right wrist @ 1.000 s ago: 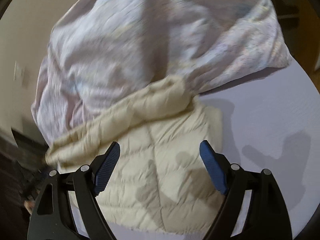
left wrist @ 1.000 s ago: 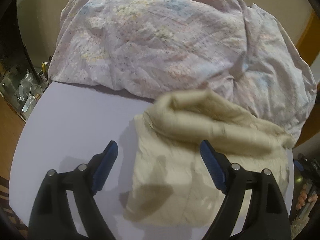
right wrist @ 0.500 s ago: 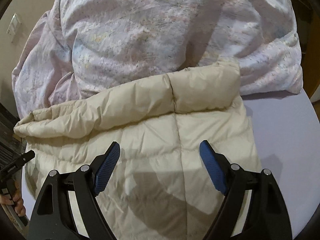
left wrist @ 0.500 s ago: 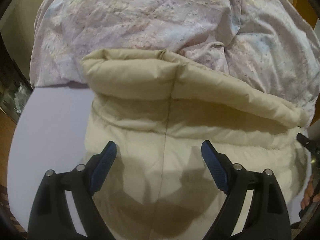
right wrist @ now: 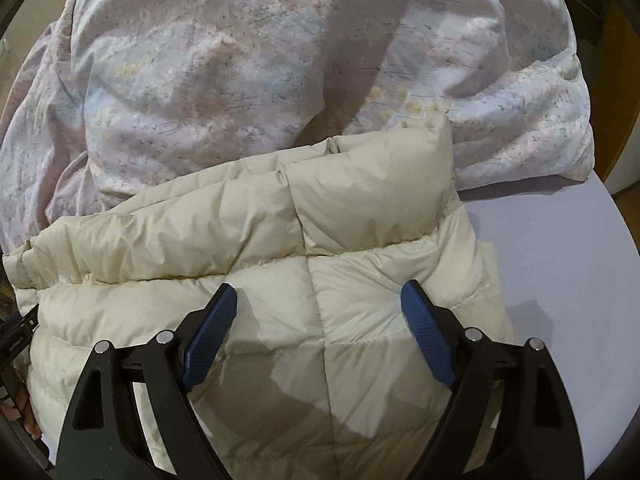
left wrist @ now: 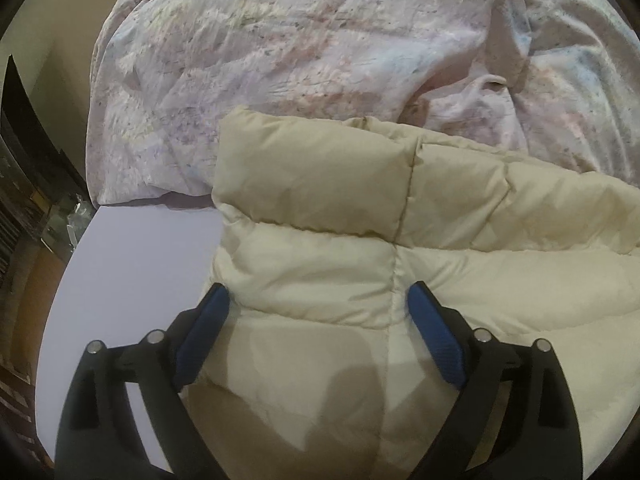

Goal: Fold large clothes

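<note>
Dim warm indoor light; soft gripper shadows on jacket (left wrist: 460, 208); fisheye edge warp, dark corners, slight blur.

Bare lavender sheet (left wrist: 132, 264) left of the jacket (left wrist: 360, 240) and right of it (right wrist: 560, 260) — open passage. Rumpled floral duvet (right wrist: 240, 80) blocks the far side, touching the jacket.

Quilted cream jacket (left wrist: 400, 240): puffy cloth, faint sheen. Behind it, printed duvet (left wrist: 320, 60): matt, crumpled cloth. Beneath it, lavender sheet (right wrist: 560, 260): smooth, matt cloth.
</note>
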### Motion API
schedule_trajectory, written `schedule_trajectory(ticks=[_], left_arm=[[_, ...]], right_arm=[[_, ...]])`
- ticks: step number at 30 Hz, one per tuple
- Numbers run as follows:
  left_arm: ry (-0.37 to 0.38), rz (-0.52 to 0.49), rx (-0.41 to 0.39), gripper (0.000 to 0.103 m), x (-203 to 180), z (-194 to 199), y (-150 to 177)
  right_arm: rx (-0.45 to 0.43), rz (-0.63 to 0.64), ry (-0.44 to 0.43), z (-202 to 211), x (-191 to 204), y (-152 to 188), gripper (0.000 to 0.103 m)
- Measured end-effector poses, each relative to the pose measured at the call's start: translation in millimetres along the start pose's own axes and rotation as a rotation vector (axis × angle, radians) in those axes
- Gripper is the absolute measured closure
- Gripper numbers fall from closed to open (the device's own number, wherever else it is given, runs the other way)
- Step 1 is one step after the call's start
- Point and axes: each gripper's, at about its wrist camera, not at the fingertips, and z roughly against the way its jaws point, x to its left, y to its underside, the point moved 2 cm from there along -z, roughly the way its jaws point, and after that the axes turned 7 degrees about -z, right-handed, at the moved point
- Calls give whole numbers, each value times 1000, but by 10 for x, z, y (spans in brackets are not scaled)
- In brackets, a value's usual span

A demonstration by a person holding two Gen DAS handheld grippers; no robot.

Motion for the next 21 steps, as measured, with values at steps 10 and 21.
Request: schedule_trajectory(ticks=[10, 21], left_arm=[[10, -2, -14, 2, 19, -156, 33], [53, 6, 1, 2, 33, -309, 54]], right_arm=[[-39, 45, 51, -178, 107, 101, 7], [-30, 61, 63, -456, 181, 69, 1]])
